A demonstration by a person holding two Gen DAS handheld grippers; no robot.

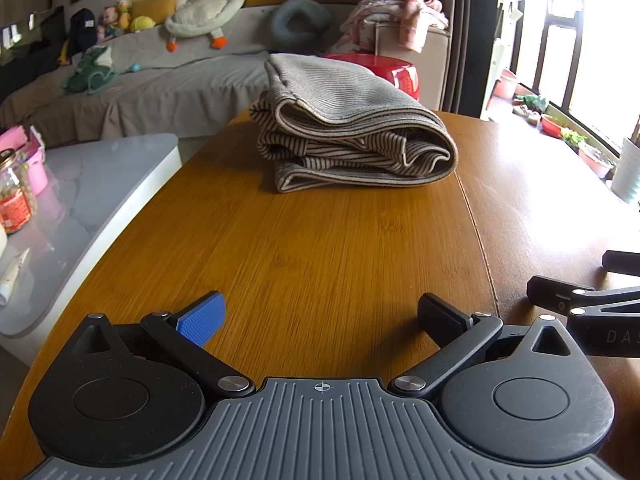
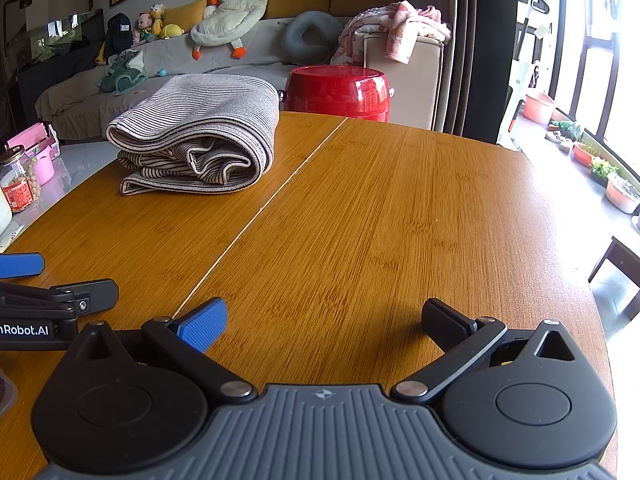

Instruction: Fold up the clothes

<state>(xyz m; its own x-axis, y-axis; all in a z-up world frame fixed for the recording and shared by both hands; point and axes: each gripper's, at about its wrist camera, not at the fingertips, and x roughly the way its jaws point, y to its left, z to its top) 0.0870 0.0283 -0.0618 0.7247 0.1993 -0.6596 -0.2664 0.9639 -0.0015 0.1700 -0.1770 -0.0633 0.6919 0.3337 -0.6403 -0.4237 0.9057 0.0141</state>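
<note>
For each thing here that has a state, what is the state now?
Grey striped knit garment: folded, lying on the wooden table.
Left gripper: open, empty.
Right gripper: open, empty.
Glass jar with red label: lid on.

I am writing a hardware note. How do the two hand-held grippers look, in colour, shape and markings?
Both look alike. The left hand-held gripper and the right hand-held gripper have a grey ribbed body with a small crosshair mark, two round black discs, black link arms with silver pins, one blue textured finger pad and one black pad. White lettering shows on their sides. No cables or sleeves are visible.
</note>
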